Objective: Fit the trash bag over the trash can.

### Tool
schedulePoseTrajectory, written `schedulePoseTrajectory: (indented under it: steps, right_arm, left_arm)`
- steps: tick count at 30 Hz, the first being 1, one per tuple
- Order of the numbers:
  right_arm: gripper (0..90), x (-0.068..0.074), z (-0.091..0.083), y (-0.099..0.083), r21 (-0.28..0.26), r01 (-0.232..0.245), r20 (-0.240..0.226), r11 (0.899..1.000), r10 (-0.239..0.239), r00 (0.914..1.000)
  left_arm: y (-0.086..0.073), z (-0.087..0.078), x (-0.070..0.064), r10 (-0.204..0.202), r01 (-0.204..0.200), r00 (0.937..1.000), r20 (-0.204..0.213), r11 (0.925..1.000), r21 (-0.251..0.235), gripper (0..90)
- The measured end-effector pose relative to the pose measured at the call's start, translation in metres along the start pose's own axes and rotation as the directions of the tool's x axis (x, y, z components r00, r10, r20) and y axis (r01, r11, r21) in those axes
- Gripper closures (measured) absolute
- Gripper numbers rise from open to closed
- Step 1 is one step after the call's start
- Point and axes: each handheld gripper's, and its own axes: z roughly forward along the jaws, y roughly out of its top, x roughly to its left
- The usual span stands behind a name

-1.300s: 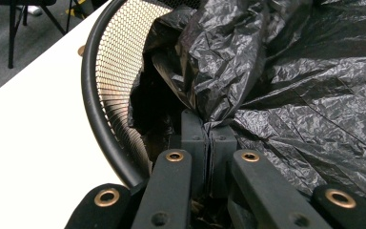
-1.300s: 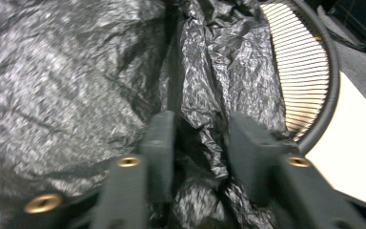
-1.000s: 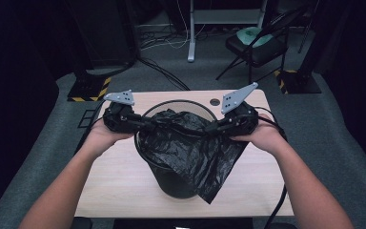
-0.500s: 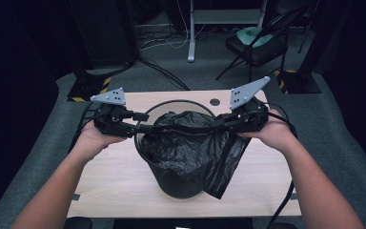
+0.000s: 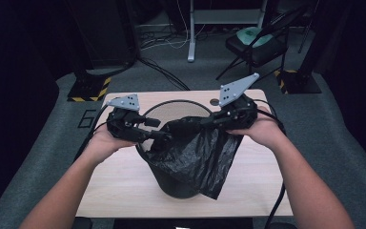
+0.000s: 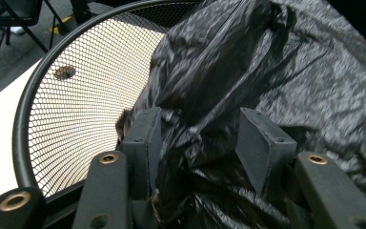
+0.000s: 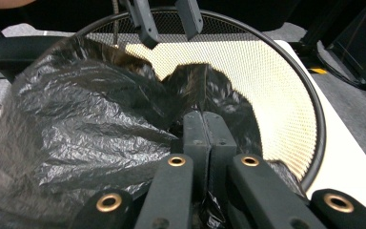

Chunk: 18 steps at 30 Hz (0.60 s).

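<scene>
Right claw clamped on bag; left claw apart; bin beneath.

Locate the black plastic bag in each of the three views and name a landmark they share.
High view: black plastic bag at centre, draped over the near rim between both grippers.
Left gripper view: fills the right and centre, bunched between the open jaws.
Right gripper view: left and centre, pinched by the shut jaws.
Shared landmark: mesh bin.
</scene>
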Motion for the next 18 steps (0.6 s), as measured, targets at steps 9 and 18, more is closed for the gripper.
schedulePoseTrajectory:
  steps: [9,18]
  right_arm:
    - [88.6,-0.003,0.032,0.017,-0.013,0.016,-0.054,1.0,-0.017,0.9984]
    - [88.5,0.005,0.047,0.041,-0.031,0.057,-0.083,0.998,-0.06,0.9948]
  left_arm:
    - [0.003,0.001,-0.002,-0.017,0.018,0.9996,0.023,0.9995,-0.025,36.5]
    - [0.01,0.004,-0.01,0.0,0.0,0.9999,0.016,0.9997,-0.025,35.3]
